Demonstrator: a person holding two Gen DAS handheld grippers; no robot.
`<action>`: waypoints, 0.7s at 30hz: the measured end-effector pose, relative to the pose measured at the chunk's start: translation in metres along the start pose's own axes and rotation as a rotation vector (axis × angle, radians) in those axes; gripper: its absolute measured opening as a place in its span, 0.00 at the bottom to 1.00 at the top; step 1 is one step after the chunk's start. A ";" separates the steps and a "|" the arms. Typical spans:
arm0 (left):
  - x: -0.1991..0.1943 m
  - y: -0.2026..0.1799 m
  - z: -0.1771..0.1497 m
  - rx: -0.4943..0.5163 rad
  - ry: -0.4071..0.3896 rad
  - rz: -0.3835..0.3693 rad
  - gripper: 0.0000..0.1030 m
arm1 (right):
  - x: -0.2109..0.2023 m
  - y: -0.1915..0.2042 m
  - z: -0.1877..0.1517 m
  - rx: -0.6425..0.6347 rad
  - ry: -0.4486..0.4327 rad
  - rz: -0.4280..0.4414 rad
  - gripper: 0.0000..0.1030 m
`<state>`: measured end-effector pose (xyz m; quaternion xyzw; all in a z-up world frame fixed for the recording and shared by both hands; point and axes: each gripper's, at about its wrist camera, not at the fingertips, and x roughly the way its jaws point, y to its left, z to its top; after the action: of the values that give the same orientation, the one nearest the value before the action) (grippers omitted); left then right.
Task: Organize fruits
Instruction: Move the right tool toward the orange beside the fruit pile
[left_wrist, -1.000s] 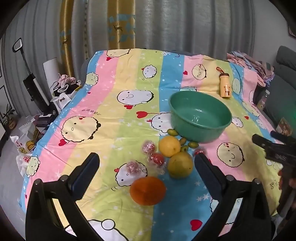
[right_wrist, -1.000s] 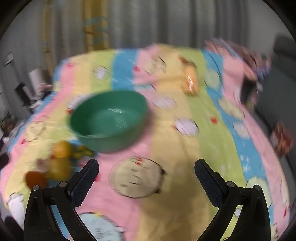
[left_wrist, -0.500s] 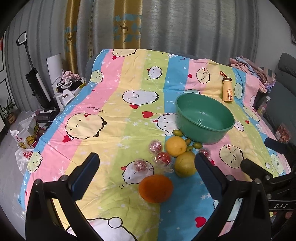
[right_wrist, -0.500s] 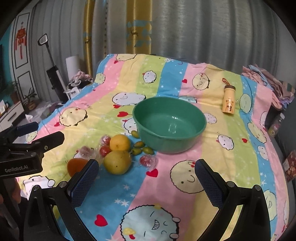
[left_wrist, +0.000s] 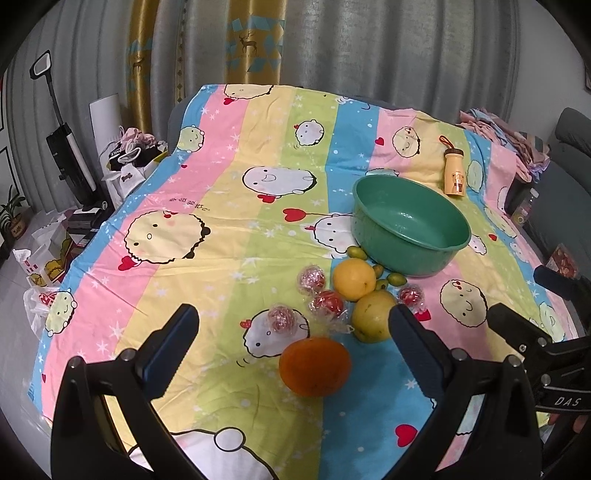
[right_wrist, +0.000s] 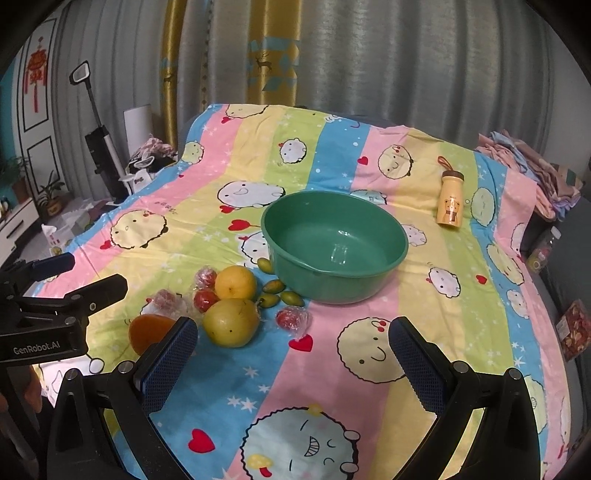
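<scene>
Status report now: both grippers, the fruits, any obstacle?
Both grippers open, empty. Fruits, orange nearest, loose on sheet beside empty green basin. Nothing in the way.

Bed (left_wrist: 229, 236) under striped cartoon-print sheet (right_wrist: 424, 302) carries everything. Green bowl (right_wrist: 334, 245) sits near centre, empty. Fruit cluster lies at bowl's 8 o'clock: yellow orange (right_wrist: 235, 282), yellow-green pear (right_wrist: 231, 321) touching it at 6 o'clock, deep orange fruit (left_wrist: 314, 366) nearest bed's front edge. Small green fruits (right_wrist: 273, 291) lie between yellow orange and bowl (one touches bowl wall). Four red fruits in clear wrap (left_wrist: 327, 302) scattered around cluster. Yellow bottle (right_wrist: 450, 201) stands at bowl's 2 o'clock, well apart.
</scene>
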<state>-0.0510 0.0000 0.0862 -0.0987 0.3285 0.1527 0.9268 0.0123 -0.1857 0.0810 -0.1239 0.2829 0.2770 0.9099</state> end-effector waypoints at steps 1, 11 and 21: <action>0.001 0.000 0.000 -0.003 0.002 -0.005 1.00 | 0.000 -0.001 -0.001 -0.002 0.001 0.002 1.00; 0.014 0.007 -0.004 -0.036 0.036 -0.073 1.00 | 0.011 -0.002 0.003 0.003 0.029 -0.008 1.00; 0.029 0.014 -0.020 -0.042 0.074 -0.210 1.00 | 0.034 0.001 -0.015 -0.002 0.081 0.080 1.00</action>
<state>-0.0460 0.0139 0.0515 -0.1575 0.3470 0.0577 0.9227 0.0287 -0.1760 0.0483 -0.1248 0.3240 0.3082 0.8857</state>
